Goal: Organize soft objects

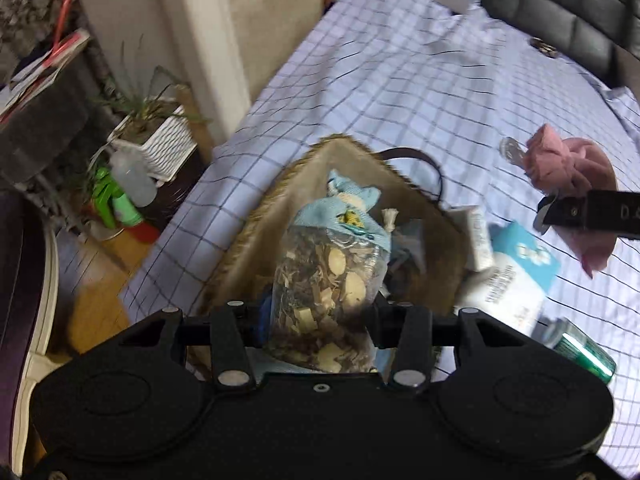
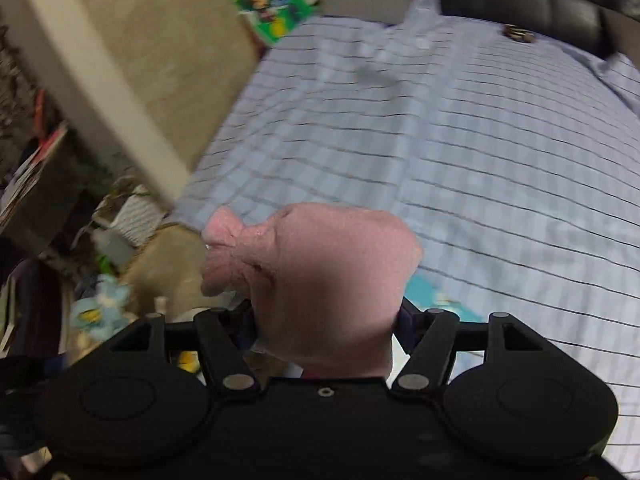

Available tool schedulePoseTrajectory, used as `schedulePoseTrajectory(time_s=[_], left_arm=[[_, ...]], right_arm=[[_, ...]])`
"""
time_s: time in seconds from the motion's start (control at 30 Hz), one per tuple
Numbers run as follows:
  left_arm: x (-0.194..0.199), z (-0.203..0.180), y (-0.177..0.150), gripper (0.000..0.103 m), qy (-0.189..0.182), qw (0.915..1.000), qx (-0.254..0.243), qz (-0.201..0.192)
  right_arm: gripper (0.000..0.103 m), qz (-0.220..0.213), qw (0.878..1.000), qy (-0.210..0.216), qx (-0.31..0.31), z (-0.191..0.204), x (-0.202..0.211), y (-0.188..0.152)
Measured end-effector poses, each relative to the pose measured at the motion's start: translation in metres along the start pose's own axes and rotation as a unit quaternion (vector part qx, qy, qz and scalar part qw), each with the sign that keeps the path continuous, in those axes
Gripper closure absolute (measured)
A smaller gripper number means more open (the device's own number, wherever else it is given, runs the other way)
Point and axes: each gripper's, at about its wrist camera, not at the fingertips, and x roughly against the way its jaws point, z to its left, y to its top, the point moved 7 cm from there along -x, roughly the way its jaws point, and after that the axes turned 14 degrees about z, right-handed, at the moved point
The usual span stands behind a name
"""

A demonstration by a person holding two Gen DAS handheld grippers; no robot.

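Observation:
My left gripper (image 1: pixel 320 320) is shut on a clear bag of dried herb slices (image 1: pixel 328 276) topped with a light blue cloth (image 1: pixel 348 208). The bag hangs over a woven basket (image 1: pixel 248 248) with a beige lining and a dark handle. At the right of the left wrist view, my right gripper (image 1: pixel 560 210) holds a pink cloth bundle (image 1: pixel 568 168) above the bed. In the right wrist view the right gripper (image 2: pixel 326 320) is shut on that pink bundle (image 2: pixel 320 272), which hides the fingertips. The basket (image 2: pixel 172 264) shows blurred at the lower left.
A blue checked sheet (image 1: pixel 400 80) covers the bed. A white and blue box (image 1: pixel 516 276), a small white box (image 1: pixel 476 236) and a green can (image 1: pixel 584 352) lie right of the basket. A potted plant (image 1: pixel 160 136) and a green spray bottle (image 1: pixel 124 192) stand on the floor at left.

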Motion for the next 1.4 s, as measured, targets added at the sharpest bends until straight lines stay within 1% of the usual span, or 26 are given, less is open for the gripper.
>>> schedulePoseTrajectory(time_s=[0.03, 0.1, 0.13, 0.17, 0.23, 0.37, 0.5, 0.6, 0.77, 0.93, 1.07, 1.2, 1.3, 1.4], left_arm=[[-0.004, 0.004, 0.000, 0.051, 0.002, 1.0000, 0.006, 0.004], [-0.012, 0.010, -0.001, 0.045, 0.004, 0.9998, 0.016, 0.011], [-0.016, 0.012, -0.002, 0.044, 0.003, 0.9998, 0.018, 0.012], [-0.017, 0.015, -0.003, 0.044, 0.003, 0.9997, 0.018, 0.013], [-0.020, 0.018, -0.006, 0.043, 0.002, 0.9997, 0.020, 0.016], [-0.025, 0.024, -0.010, 0.043, 0.000, 0.9995, 0.023, 0.022], [-0.025, 0.025, -0.012, 0.042, 0.004, 0.9994, 0.026, 0.021], [-0.023, 0.024, -0.017, 0.038, 0.009, 0.9995, 0.026, 0.016], [-0.020, 0.021, -0.026, 0.038, 0.020, 0.9994, 0.027, 0.005], [-0.019, 0.014, -0.035, 0.037, 0.034, 0.9990, 0.031, -0.003], [-0.019, 0.008, -0.044, 0.037, 0.040, 0.9986, 0.033, -0.010], [-0.017, 0.002, -0.055, 0.036, 0.056, 0.9972, 0.042, -0.025], [-0.018, -0.004, -0.065, 0.030, 0.071, 0.9958, 0.045, -0.035], [-0.020, -0.009, -0.074, 0.028, 0.081, 0.9948, 0.046, -0.040]], right_arm=[[0.037, 0.002, 1.000, 0.008, 0.007, 0.011, -0.004, 0.000], [0.034, 0.001, 0.999, 0.028, 0.021, 0.036, -0.010, 0.000], [0.025, -0.001, 0.999, 0.039, 0.023, 0.045, -0.013, 0.000], [0.019, -0.004, 0.999, 0.047, 0.023, 0.051, -0.015, 0.000], [0.019, -0.008, 0.998, 0.050, 0.030, 0.063, -0.018, -0.001], [0.019, -0.013, 0.998, 0.038, 0.044, 0.071, -0.023, 0.003], [0.019, -0.004, 0.999, 0.025, 0.037, 0.061, -0.031, 0.008], [0.019, 0.005, 0.999, 0.005, 0.032, 0.050, -0.033, 0.006], [0.019, 0.026, 0.999, -0.014, 0.031, 0.035, -0.043, -0.002], [0.019, 0.035, 0.998, -0.031, 0.033, 0.022, -0.045, -0.013], [0.019, 0.036, 0.998, -0.038, 0.035, 0.013, -0.040, -0.023], [0.019, 0.034, 0.997, -0.047, 0.046, 0.009, -0.034, -0.037], [0.019, 0.034, 0.997, -0.052, 0.054, 0.007, -0.031, -0.048], [0.019, 0.036, 0.995, -0.057, 0.069, 0.009, -0.028, -0.060]])
